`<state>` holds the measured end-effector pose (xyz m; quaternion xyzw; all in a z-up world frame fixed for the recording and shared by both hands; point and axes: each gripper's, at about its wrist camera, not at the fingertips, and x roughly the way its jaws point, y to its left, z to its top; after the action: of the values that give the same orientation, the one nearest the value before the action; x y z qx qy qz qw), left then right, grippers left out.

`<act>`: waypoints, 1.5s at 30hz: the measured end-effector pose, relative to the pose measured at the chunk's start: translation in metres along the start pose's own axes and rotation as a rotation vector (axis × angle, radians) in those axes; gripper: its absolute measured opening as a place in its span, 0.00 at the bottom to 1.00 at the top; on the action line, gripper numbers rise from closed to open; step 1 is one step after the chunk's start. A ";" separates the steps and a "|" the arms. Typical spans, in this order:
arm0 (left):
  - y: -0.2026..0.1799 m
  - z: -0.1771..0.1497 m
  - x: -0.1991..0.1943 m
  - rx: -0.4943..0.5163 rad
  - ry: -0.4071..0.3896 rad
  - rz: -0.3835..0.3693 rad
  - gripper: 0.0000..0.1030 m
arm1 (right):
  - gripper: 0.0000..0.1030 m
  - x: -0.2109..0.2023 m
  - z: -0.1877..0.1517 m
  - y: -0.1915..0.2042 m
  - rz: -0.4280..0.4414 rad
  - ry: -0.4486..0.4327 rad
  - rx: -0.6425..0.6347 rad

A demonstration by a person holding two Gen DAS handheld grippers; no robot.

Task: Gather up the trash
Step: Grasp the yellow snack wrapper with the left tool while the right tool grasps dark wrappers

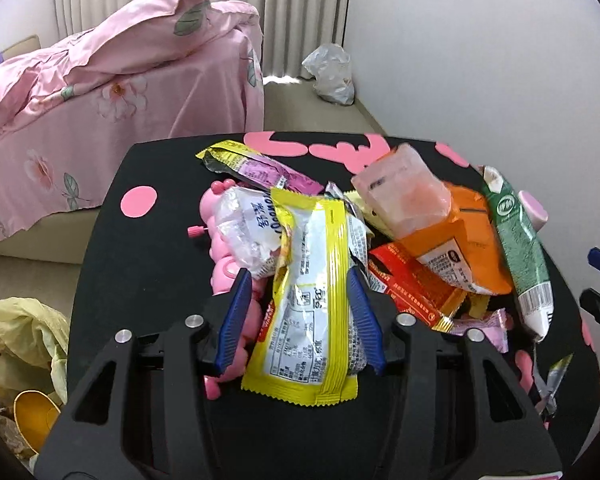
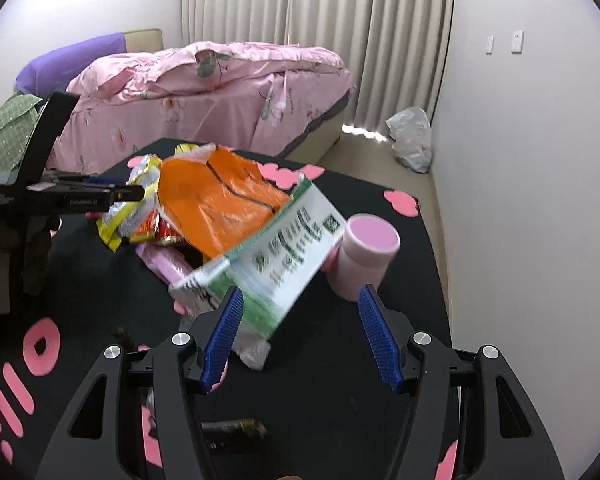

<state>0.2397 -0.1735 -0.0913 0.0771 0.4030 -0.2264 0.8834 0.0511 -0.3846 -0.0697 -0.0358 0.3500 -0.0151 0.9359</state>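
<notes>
closing the left gripper [image 1: 300,284] around a yellow wrapper [image 1: 312,300] on the black table [image 1: 112,240]
pads are flanking it, contact unclear; it's looking light, crinkly, slippery, so mid-body pinching is seeming safest. right gripper [image 2: 300,300] is gaping empty over the green pack [image 2: 276,264].

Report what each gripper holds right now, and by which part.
Right gripper: open, nothing held. Left gripper: the yellow-and-white wrapper lies lengthwise between its pads, about mid-length; whether they actually pinch it cannot be told.
</notes>
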 end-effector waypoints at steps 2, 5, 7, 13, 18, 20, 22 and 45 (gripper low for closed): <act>-0.005 -0.003 0.000 0.019 0.028 -0.003 0.30 | 0.56 -0.002 -0.007 -0.001 0.029 0.010 0.006; -0.009 -0.012 -0.010 0.031 0.023 -0.002 0.12 | 0.55 -0.005 -0.014 0.003 0.086 0.025 -0.002; -0.006 -0.017 -0.018 0.002 0.056 -0.041 0.09 | 0.56 -0.006 -0.019 0.009 0.110 0.029 -0.018; -0.001 -0.048 -0.052 -0.019 0.088 -0.101 0.09 | 0.56 -0.010 -0.027 0.018 0.199 0.046 -0.020; 0.004 -0.069 -0.067 -0.045 0.100 -0.153 0.14 | 0.56 -0.010 -0.041 0.035 0.323 0.087 -0.020; 0.004 -0.075 -0.071 -0.062 0.105 -0.178 0.30 | 0.56 -0.007 -0.046 0.045 0.301 0.108 -0.058; 0.002 -0.079 -0.073 -0.087 0.107 -0.187 0.36 | 0.56 -0.004 -0.049 0.049 0.291 0.122 -0.070; -0.013 -0.082 -0.062 -0.095 0.204 -0.118 0.42 | 0.42 -0.001 -0.057 0.053 0.312 0.145 -0.097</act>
<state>0.1428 -0.1381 -0.0991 0.0339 0.5050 -0.2496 0.8255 0.0132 -0.3350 -0.1161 -0.0249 0.4184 0.1445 0.8963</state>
